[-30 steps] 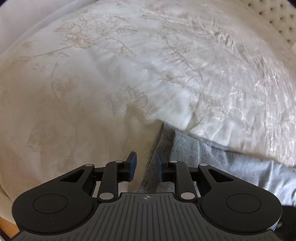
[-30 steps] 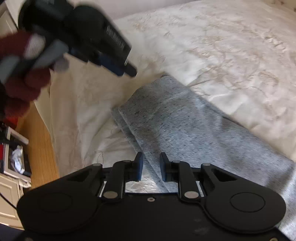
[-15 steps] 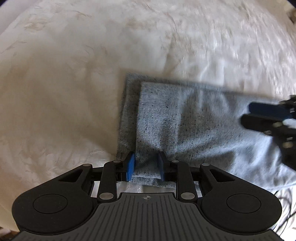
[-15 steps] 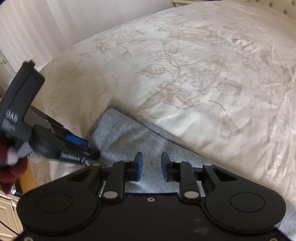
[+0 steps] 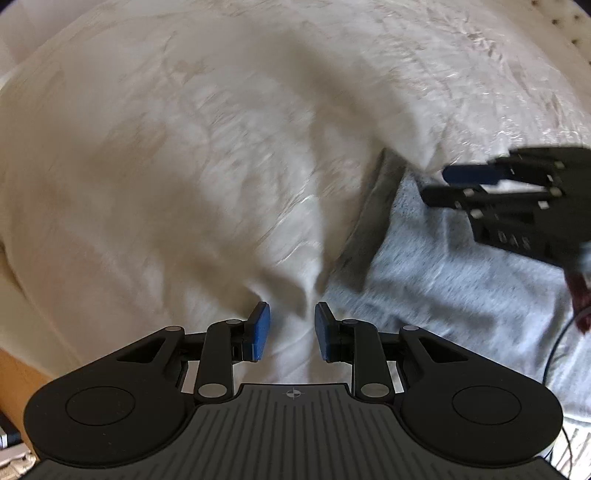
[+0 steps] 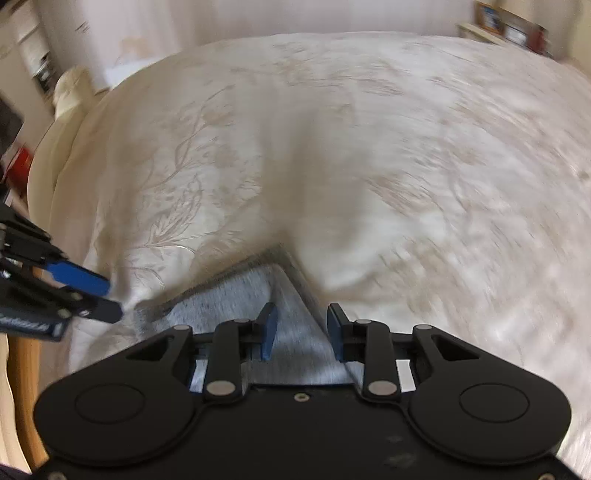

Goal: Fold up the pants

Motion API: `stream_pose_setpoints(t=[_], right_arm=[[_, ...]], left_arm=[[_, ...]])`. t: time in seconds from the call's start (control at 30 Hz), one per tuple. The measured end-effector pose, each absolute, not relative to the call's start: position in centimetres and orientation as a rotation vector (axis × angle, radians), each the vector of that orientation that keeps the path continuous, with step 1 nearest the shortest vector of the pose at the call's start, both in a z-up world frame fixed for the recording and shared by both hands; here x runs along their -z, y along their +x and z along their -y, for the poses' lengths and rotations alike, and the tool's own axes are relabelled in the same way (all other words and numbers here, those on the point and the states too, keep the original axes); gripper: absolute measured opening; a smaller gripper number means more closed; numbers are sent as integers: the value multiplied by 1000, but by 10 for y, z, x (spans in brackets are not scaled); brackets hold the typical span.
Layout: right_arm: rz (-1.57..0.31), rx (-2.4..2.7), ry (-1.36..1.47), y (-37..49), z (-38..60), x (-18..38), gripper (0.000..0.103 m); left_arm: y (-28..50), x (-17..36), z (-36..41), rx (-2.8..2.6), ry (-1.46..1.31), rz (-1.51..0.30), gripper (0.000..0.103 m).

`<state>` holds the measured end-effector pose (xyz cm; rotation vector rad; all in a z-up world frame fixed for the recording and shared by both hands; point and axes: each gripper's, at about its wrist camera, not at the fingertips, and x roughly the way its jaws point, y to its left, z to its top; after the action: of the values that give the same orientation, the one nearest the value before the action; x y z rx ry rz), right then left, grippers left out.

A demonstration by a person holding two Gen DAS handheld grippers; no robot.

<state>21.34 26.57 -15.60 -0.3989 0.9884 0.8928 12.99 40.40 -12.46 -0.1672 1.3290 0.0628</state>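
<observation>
The grey pants lie folded flat on the cream bedspread, at the right of the left wrist view. My left gripper is open and empty over bare bedspread, just left of the pants' edge. My right gripper is open and empty above a corner of the pants. Each gripper shows in the other's view: the right one over the pants' far end, the left one at the left edge. Both views are motion-blurred.
The embroidered bedspread fills most of both views. A wooden bed frame edge and floor clutter lie at the left. Shelves and a framed picture stand along the far wall. A thin cable hangs at the right.
My left gripper has slid left off the pants' edge onto bare bedspread and its jaws have spread a little. My right gripper has swung, so the pants now sit lower in its view.
</observation>
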Motion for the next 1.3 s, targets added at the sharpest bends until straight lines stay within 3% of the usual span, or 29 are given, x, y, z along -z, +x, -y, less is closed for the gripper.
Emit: stream_pose_setpoints(t=[0.13,0.23,0.3,0.43,0.63,0.93,1.13,1.3], right_arm=[[-987,-961,-469,214,-280,163,31],[-973,-984,-509,205,-283,160,10],[-931,-1017,-534,195,-282,151,5],[-796,-1019,-495,189,-280,124,4],[-867,-849,-564,207,-292,160,10],[-804,-889,-423,137,-270,119,11],[-864,-932,-426,90,-288,135,11],[-914,-859,-431,101,-293,156,8]], left_arm=[[122,125,-408,-76,-196,-1326,26],[119,123,-408,-64,-214,-1310,26],[120,121,-406,-38,-224,-1294,26],[126,118,-398,35,-237,-1262,26],[137,121,-381,99,-231,-1272,26],[121,125,-398,-19,-208,-1287,26],[118,122,-418,-85,-246,-1285,26],[114,117,-416,-68,-238,-1283,26]])
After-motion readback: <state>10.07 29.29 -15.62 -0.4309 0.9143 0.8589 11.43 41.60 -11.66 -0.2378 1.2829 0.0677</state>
